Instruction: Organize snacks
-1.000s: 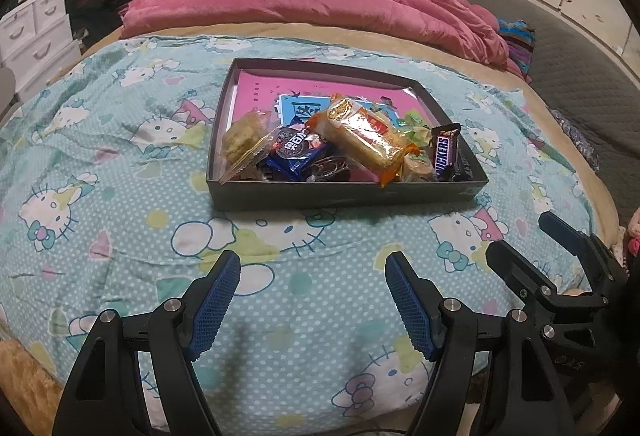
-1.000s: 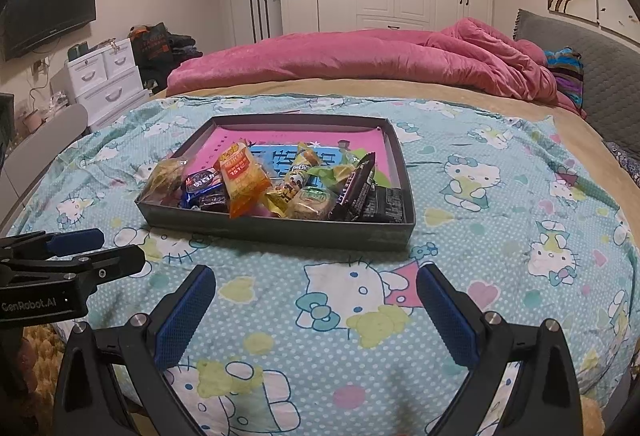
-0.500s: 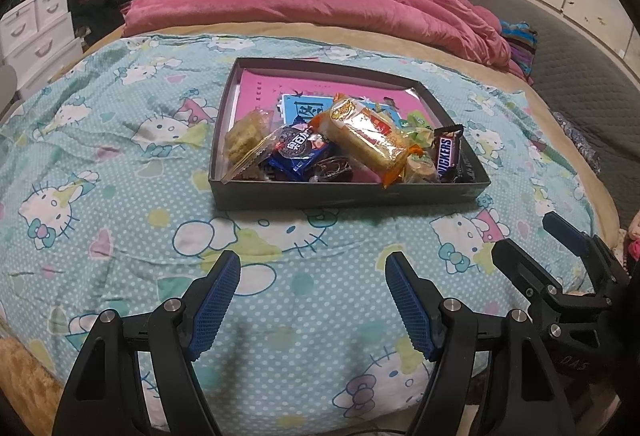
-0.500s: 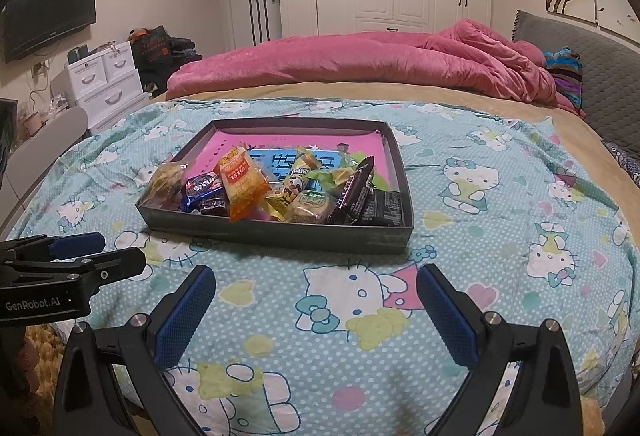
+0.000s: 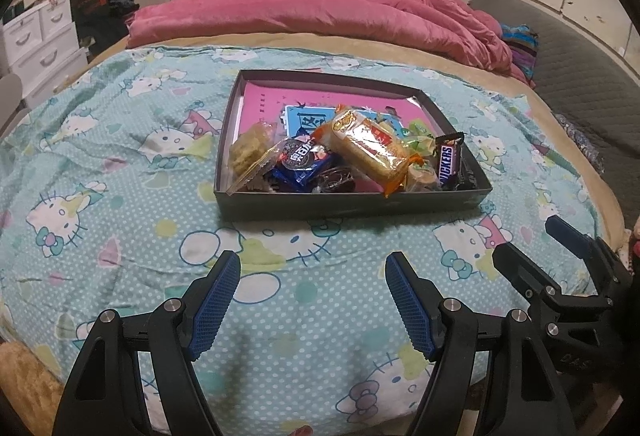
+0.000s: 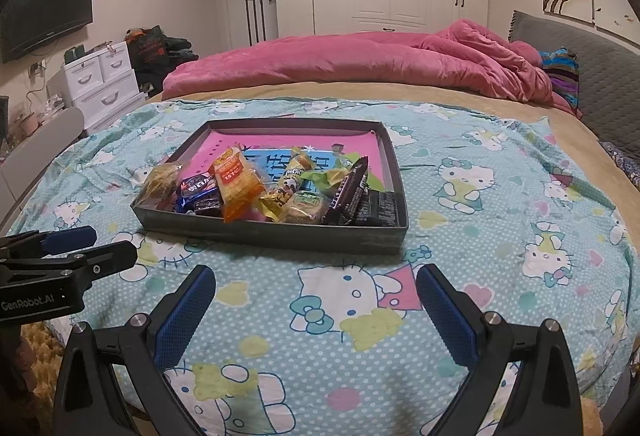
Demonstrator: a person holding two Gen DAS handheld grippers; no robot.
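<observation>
A dark shallow box (image 5: 352, 202) with a pink lining sits on the bed, also seen in the right wrist view (image 6: 276, 234). Several snacks lie piled at its near side: an orange-wrapped cake (image 5: 370, 150), a blue Oreo pack (image 5: 300, 162), a clear bag of biscuits (image 5: 250, 150), a Snickers bar (image 5: 448, 164). My left gripper (image 5: 312, 276) is open and empty, hovering over the sheet in front of the box. My right gripper (image 6: 316, 288) is open and empty, also short of the box; it shows at the right in the left view (image 5: 560, 248).
The box rests on a turquoise Hello Kitty sheet (image 5: 100, 176). A pink duvet (image 6: 360, 64) lies bunched at the far side. A grey headboard (image 6: 592, 76) stands at the right. White drawers (image 6: 104, 84) stand left of the bed.
Both views have drawn back slightly and tilted up; the box looks a little farther away. Both grippers stay open and empty.
</observation>
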